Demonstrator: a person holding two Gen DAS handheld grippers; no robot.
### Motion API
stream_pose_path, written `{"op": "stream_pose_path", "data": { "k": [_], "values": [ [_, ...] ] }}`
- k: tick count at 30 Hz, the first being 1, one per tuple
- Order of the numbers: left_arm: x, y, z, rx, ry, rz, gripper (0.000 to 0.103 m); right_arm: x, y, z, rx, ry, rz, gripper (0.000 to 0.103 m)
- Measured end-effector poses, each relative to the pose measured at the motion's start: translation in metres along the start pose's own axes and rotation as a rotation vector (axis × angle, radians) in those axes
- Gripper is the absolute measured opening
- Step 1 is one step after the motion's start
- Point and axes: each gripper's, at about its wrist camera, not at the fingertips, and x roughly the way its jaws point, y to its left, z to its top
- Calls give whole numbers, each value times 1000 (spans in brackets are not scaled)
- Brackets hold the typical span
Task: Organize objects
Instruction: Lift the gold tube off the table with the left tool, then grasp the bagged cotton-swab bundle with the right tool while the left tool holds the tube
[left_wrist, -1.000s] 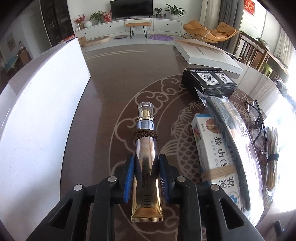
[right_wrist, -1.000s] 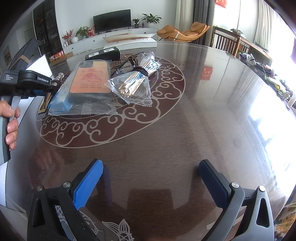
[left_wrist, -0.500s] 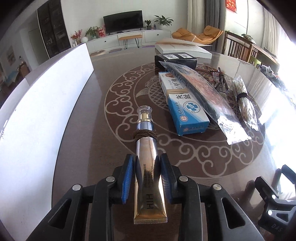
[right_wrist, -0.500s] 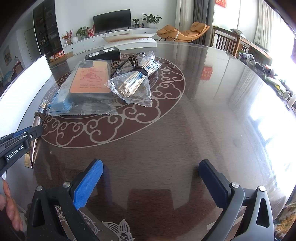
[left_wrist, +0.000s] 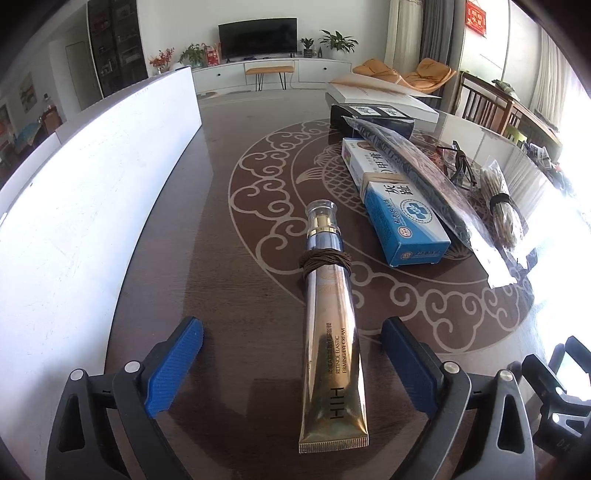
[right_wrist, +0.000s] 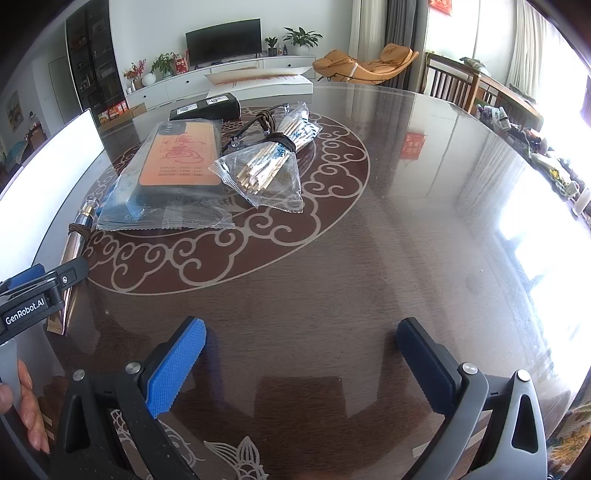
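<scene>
Left claw (left_wrist: 291, 354): spread wide, pads clear of the eye-cream tube (left_wrist: 330, 332) on both sides; nothing pinched. Right claw (right_wrist: 301, 360): spread, nothing between its pads, hovering over bare wood.

Surface (right_wrist: 406, 240): round, dark, glossy, with an inlaid scroll pattern. Its right half lies open and offers the widest room for moving; the near rim falls below both views.

White panel (left_wrist: 92, 184): upright along the left side, close beside the tube, limiting any sweep leftward.

White flat box (left_wrist: 384, 98): far edge, out of the working zone.

Black box (left_wrist: 369, 116): in front of it.

Wrapped phone case (right_wrist: 177, 162): lies across the blue carton (left_wrist: 399, 206), so the carton is likely hard to lift first.

Bagged wooden sticks (right_wrist: 266, 166): banded, just right of the case.

Glasses (left_wrist: 458, 166): partly hidden behind the wrapper.

Eye-cream tube: flat on the surface, cap pointing away, crimp nearest the camera, a brown band (left_wrist: 325, 258) wound near the neck. It lies parallel to the carton and apart from it, which suggests a deliberate row placement.
</scene>
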Motion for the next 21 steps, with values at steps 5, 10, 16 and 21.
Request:
{"op": "stream_pose_path", "data": {
  "k": [5,10,16,21],
  "values": [
    [-2,-1,-1,11,2,-13,103,0,0,0,-2,3,4,103],
    [-2,-1,-2,9,-2,-14,103,-1,-15,2,68,6,-1,103],
    [-3,0,-3,9,-2,-14,103,-12,-65,-1,323,-52,66,103],
    [-3,0,-3,9,-2,-14,103,-4,-60,33,313,-41,188,91]
  ]
}}
